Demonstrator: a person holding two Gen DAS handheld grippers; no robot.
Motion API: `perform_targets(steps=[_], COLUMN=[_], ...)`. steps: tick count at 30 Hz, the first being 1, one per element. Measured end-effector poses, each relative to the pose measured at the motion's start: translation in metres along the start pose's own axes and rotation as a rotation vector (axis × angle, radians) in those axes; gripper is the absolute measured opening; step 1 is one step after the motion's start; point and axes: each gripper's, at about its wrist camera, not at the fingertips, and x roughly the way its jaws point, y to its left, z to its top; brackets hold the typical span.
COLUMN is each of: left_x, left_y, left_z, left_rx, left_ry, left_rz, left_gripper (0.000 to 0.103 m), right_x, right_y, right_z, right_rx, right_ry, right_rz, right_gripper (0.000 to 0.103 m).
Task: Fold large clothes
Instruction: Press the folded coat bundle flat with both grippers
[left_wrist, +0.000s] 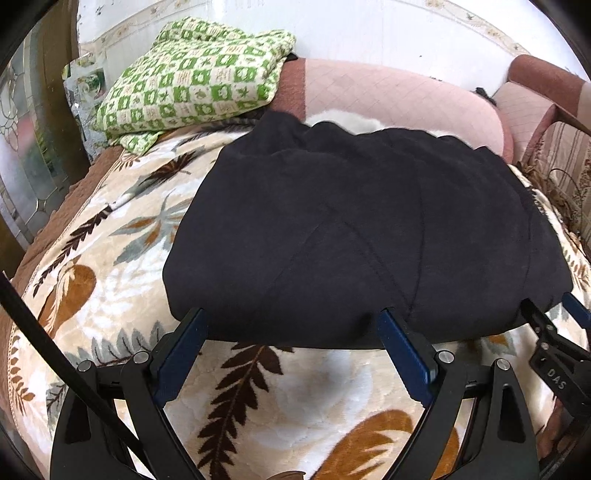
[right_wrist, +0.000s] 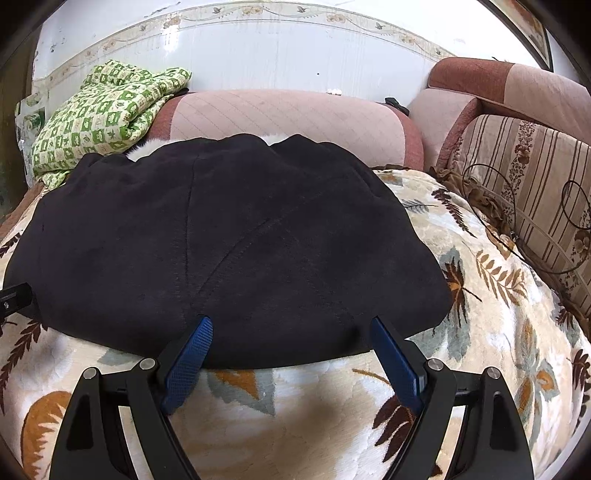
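A large black garment (left_wrist: 362, 236) lies folded in a broad flat mound on the leaf-patterned blanket (left_wrist: 110, 288); it also shows in the right wrist view (right_wrist: 229, 243). My left gripper (left_wrist: 291, 317) is open, its blue-padded fingers at the garment's near edge, left of centre. My right gripper (right_wrist: 291, 325) is open at the near edge further right. The right gripper's fingers show at the right edge of the left wrist view (left_wrist: 554, 325). Neither holds cloth.
A green checked blanket (left_wrist: 192, 81) is piled at the back left. Pink sofa back cushions (right_wrist: 288, 114) run behind the garment. A striped cushion (right_wrist: 528, 192) lies at the right. A white wall is behind.
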Motion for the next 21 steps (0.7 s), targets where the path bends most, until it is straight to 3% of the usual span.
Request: perform_targets(steps=[7,14,21], left_x=[-0.013,-0.028,-0.061], left_y=[-0.009,-0.011,-0.018], left_z=[0.000,-0.003,-0.031], left_rx=[0.037,0.012,-0.016], left_ry=[-0.054,-0.062,-0.066], left_rz=[0.006,-0.008,-0.029], left_gripper=[0.092,0.092,0.092], right_x=[-0.002,-0.010,-0.039], right_y=[0.001,-0.002,-0.013], right_z=[0.000,-0.001,-0.002], right_rx=[-0.004,0.011,0.067], right_ry=[-0.004,-0.023,-0.078], right_rz=[0.005,-0.003,-0.009], right_gripper=[0.089,0.089,0.089])
